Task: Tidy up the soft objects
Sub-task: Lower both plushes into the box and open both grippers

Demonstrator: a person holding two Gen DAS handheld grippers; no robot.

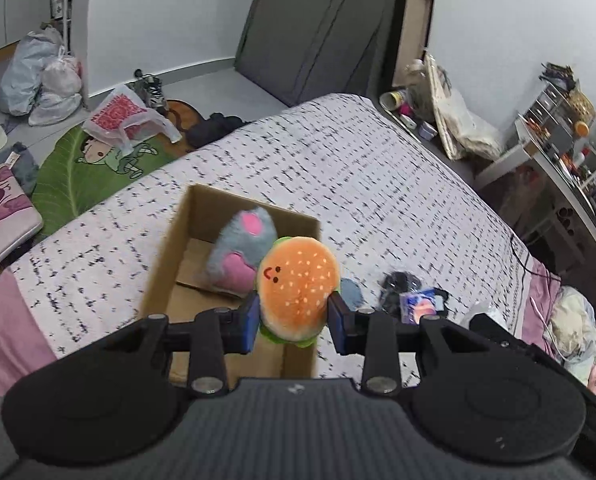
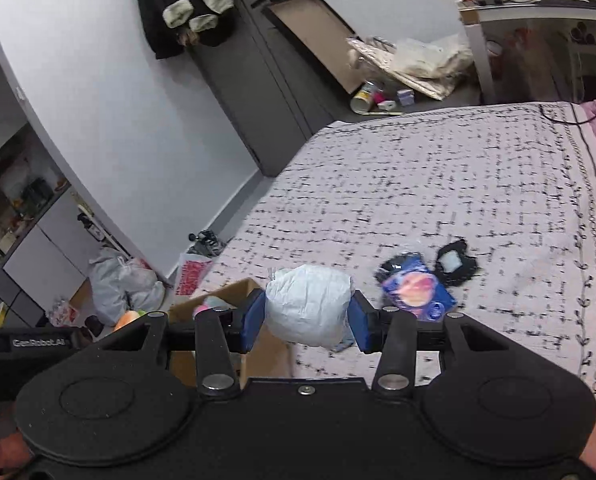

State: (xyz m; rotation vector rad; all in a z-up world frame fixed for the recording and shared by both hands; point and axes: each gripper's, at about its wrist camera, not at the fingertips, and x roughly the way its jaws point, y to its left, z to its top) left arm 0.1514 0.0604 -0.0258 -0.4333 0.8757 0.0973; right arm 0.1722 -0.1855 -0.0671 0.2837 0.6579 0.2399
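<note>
1. The left gripper (image 1: 293,314) is clamped on a burger plush (image 1: 296,284), its 2 blue pads pressing the sides, above the near right corner of the cardboard box (image 1: 165,256).
2. A grey-and-pink plush (image 1: 241,254) lies inside that box on the bed (image 1: 378,184).
3. The right gripper (image 2: 306,326) squeezes a white soft bundle (image 2: 306,308) over the bed, just right of the box.
4. A blue packet (image 2: 416,290) and a black pouch (image 2: 454,266) lie to the right.
</note>
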